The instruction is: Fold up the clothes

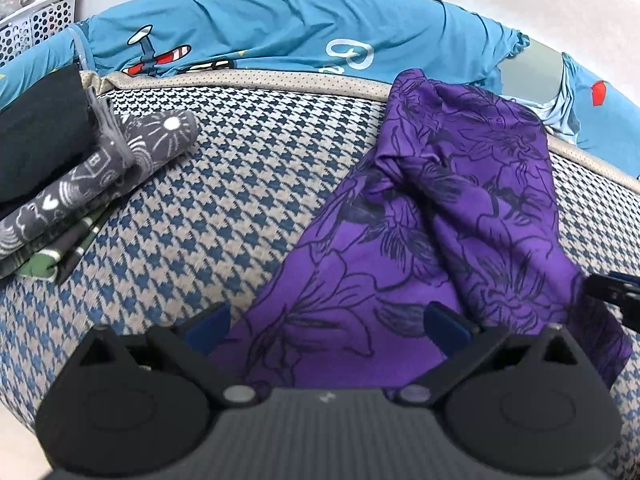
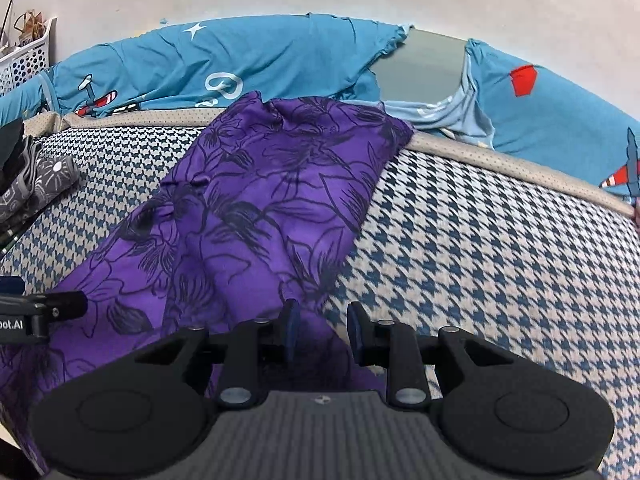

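Purple garment (image 1: 452,216): purple cloth printed with dark outlined flowers, lying rumpled across the houndstooth bed cover (image 1: 224,208), running from the near edge up to the beige piped border at the far side.
Left tool (image 1: 326,322): blue pads spread wide; the near hem of the garment lies between them, with no pad seen pressing it; released.
Right tool (image 2: 322,332): pads a narrow gap apart; the garment's edge lies under and beside the left pad, and nothing is seen pinched in the gap.
Only in the left view: the folded stack (image 1: 92,184) in full at the left, grey cloth with white doodle print on top, a green striped piece under it, and a black cloth beside it.
Only in the right view: the bare cover to the right of the garment and a red shape on the blue sheet (image 2: 280,56).
Both views: white perforated basket (image 1: 38,20) at the far left, by the wall.
Writing: on the left tool's body seen in the right view, letters ending "oot.AI"; large white letters on the blue sheet, not readable.
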Demonstrator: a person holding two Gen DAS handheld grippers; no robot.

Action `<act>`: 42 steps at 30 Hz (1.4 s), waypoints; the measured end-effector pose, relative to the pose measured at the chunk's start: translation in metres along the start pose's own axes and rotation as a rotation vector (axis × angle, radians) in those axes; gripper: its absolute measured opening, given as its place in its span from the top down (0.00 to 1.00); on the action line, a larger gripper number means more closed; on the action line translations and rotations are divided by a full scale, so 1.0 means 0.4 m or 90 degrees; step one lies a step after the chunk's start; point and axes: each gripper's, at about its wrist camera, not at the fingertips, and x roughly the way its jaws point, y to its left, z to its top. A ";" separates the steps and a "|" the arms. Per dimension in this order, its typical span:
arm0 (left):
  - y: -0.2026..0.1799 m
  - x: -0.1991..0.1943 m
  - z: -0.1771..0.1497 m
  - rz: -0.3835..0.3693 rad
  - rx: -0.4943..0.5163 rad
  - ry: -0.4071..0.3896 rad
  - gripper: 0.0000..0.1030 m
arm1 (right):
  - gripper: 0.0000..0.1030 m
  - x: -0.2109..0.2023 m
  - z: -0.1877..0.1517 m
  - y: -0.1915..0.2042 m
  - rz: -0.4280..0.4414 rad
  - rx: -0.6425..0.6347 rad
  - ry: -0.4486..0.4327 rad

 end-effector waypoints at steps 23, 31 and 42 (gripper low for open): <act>0.063 -0.014 -0.113 0.045 -0.009 0.037 0.00 | 0.48 -0.080 -0.181 -0.168 0.036 0.116 -0.009; 0.079 -0.007 -0.137 0.074 -0.009 0.030 0.00 | 0.39 -0.035 -0.172 -0.146 0.051 0.121 -0.044; 0.090 -0.004 -0.139 0.072 -0.020 0.029 0.00 | 0.42 0.021 -0.186 -0.128 0.038 0.090 -0.063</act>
